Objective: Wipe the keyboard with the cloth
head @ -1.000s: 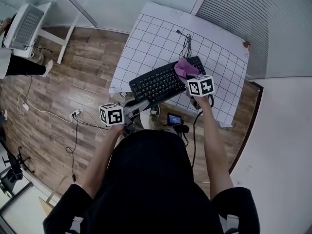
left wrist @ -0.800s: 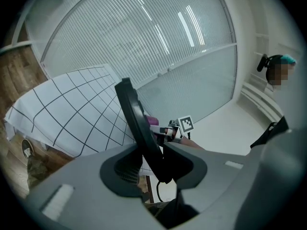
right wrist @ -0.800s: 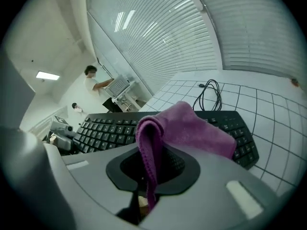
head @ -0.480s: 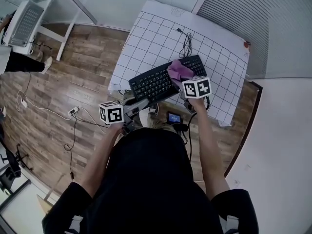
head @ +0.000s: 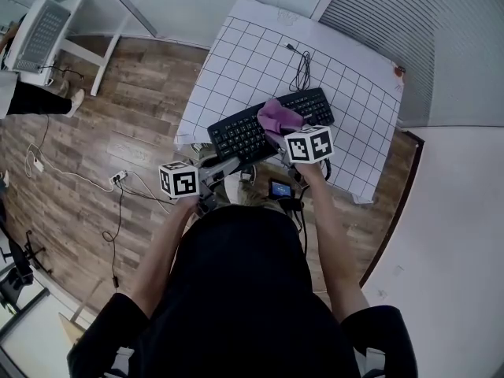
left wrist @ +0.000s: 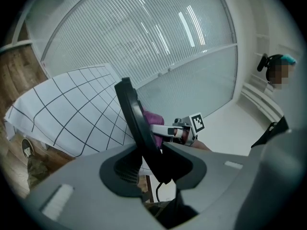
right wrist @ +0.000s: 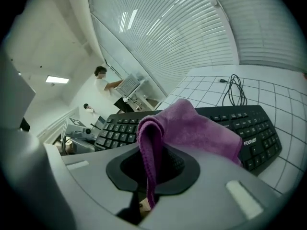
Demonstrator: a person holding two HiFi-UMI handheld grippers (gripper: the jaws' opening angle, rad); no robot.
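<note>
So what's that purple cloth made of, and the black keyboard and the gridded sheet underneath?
The cloth looks like soft microfibre: matte, fuzzy pile, limp folds. The keyboard seems to be hard black plastic, its keys showing a slight sheen. The sheet could be paper or thin vinyl: smooth, white, printed grid, edges drooping.

"FOUR…" brand print on keyboard (right wrist: pixel 249 128)
</note>
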